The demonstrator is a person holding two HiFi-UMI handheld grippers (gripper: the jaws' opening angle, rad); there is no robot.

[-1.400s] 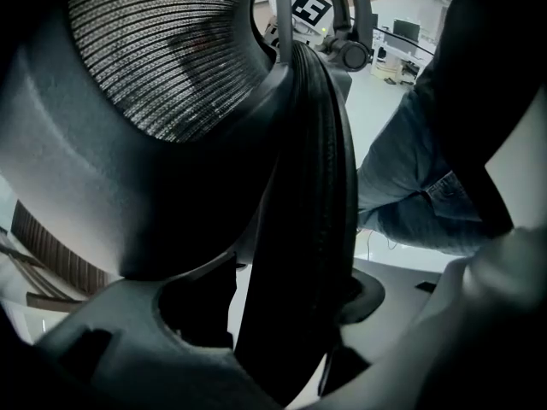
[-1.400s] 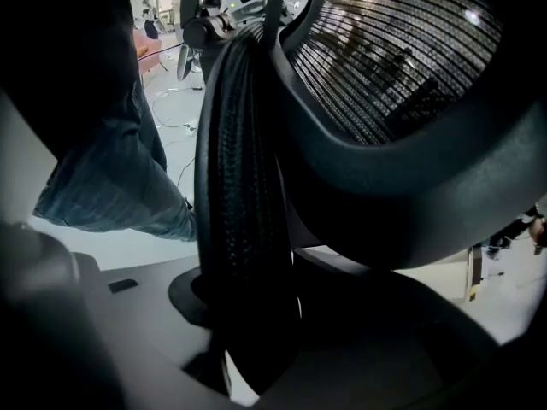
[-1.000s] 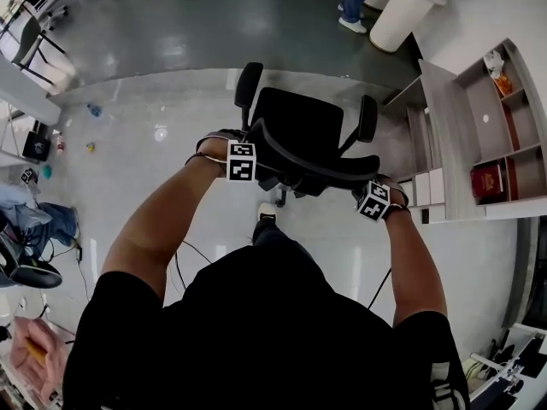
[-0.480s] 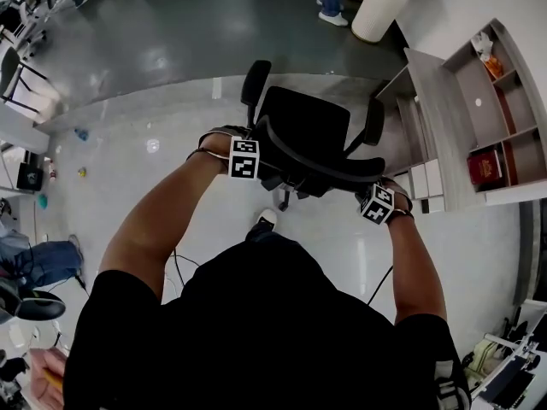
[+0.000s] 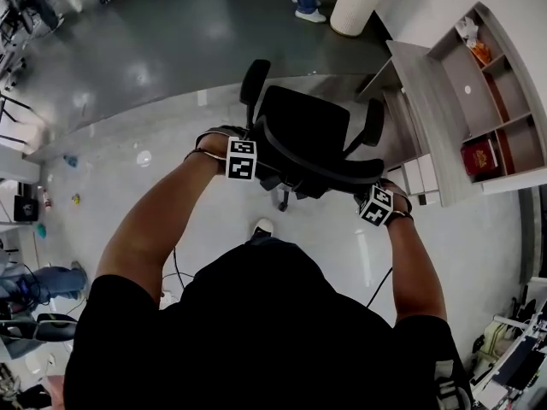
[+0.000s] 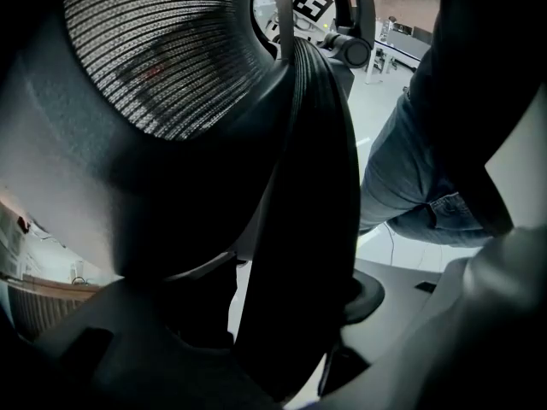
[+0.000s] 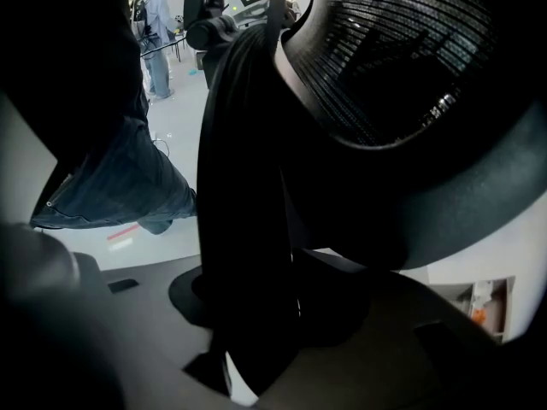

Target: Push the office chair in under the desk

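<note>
At either end of the backrest's top edge, the left gripper [image 5: 248,160] and the right gripper [image 5: 373,203] are each clamping the office chair [image 5: 308,131], jaws closing tight on its black rim. Further out, the chair is standing on the pale floor just left of the desk [image 5: 425,101], not yet under it.

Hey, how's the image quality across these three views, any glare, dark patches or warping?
Head view: fisheye bends the desk edge, glare blotches on the grey floor. Left gripper view: the office chair looms close, mostly black silhouette, only its mesh lit. Right gripper view: likewise backlit, chair near-black against bright floor.
</note>
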